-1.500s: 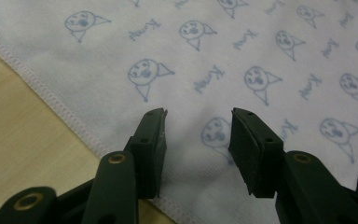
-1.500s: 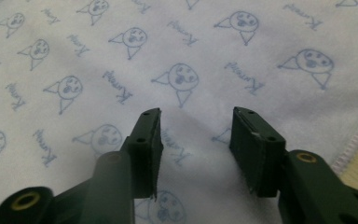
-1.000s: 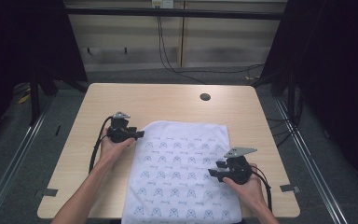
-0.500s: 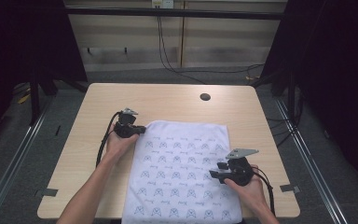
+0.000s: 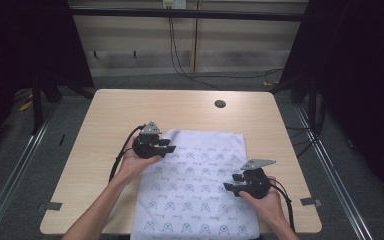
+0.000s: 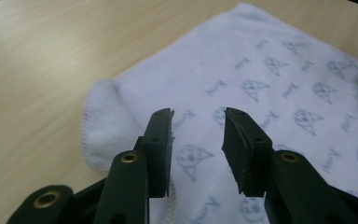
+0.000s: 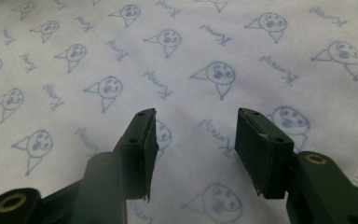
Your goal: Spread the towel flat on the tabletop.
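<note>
Towel (image 5: 195, 190) lies spread flat on the near half of the table (image 5: 105, 115), printed side up, its near end reaching the table's near edge. At the left, the left gripper (image 5: 170, 145) hangs just over the towel's far left corner, jaws pointing right across the cloth. Its jaws have just been opening and now stand apart with nothing between them; in the left gripper view the corner (image 6: 107, 126) sits below and left of the pads, rolled over on itself a little at the hem, probably from a pinch let go. My guess is that this hand is resetting for a better bite on that corner. At the right, the right gripper (image 5: 228, 181) rests near the towel's right edge, jaws pointing left and spread with only flat cloth (image 7: 191, 70) under them, likely waiting to take the edge so both hands can fold together. Far off, a dark hole (image 5: 220, 104) marks the tabletop.
</note>
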